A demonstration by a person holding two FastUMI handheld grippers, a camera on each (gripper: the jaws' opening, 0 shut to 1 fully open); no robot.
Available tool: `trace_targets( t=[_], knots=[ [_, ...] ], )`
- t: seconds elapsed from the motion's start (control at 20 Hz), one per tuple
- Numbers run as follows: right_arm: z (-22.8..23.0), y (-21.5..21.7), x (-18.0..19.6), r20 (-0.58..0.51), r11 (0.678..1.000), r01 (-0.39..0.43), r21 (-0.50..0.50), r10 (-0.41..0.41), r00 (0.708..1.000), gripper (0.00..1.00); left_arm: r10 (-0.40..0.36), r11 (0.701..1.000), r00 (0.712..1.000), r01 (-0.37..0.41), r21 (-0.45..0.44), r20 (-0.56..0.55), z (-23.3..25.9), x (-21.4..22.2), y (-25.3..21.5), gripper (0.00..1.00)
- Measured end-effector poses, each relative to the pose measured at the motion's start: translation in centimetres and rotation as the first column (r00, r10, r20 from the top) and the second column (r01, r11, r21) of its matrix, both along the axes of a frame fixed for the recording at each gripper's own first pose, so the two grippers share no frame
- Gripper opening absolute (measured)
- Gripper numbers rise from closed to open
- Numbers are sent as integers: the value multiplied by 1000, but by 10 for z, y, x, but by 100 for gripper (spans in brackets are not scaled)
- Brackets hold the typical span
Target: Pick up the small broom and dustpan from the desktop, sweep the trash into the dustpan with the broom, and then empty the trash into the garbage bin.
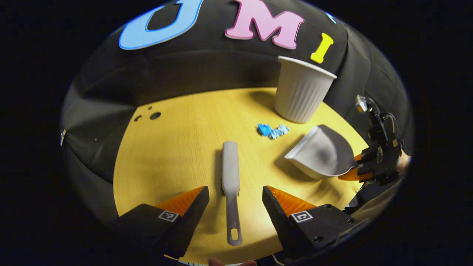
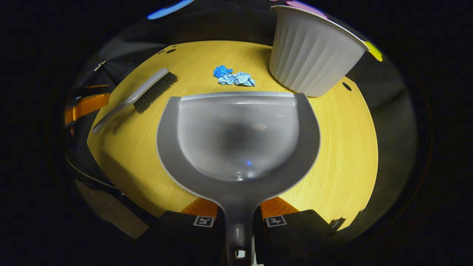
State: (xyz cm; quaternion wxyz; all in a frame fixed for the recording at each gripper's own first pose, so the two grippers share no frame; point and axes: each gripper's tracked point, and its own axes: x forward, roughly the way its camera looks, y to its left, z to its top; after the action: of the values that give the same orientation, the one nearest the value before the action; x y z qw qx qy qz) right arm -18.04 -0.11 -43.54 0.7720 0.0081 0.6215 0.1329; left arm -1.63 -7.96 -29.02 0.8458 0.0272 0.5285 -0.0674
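While the right gripper [image 2: 238, 216] holds the dustpan [image 2: 236, 136] handle, the broom [image 1: 231, 184] lies lengthwise between the left gripper's [image 1: 235, 199] wide-open fingers.

Yellow wooden desktop [image 1: 177, 147], black cloth wall [image 1: 207, 70]

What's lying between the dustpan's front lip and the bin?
In the right gripper view, crumpled blue trash lies on bare desktop between the dustpan lip and the bin.

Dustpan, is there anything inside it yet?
No trash shows inside the dustpan; its scoop looks bare. The blue crumpled paper lies on the table beyond its front edge. What lies under the pan is covered.
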Motion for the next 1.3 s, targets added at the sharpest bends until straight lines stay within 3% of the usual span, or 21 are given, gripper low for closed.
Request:
trace_targets(
  t=[0.3,0.65,1.1,1.25,1.3],
  knots=[
    [-1,-8,-4,4,1000,-12,-5,12,1000,35,19,996,988,-5,89,-152,-54,-7,12,93],
    [-1,-12,-10,-2,1000,-25,5,25,1000,35,63,995,962,-39,92,-266,-90,-11,8,86],
    [-2,-15,-7,-15,999,-37,32,38,999,36,111,988,948,-71,141,-297,-97,-12,12,72],
    [-6,-14,-11,-46,998,-45,37,46,998,36,137,985,946,-97,146,-294,-97,-6,12,33],
    [-6,-13,-12,-64,998,-46,41,48,997,35,135,984,946,-93,152,-295,-98,-5,13,31]
  ],
)
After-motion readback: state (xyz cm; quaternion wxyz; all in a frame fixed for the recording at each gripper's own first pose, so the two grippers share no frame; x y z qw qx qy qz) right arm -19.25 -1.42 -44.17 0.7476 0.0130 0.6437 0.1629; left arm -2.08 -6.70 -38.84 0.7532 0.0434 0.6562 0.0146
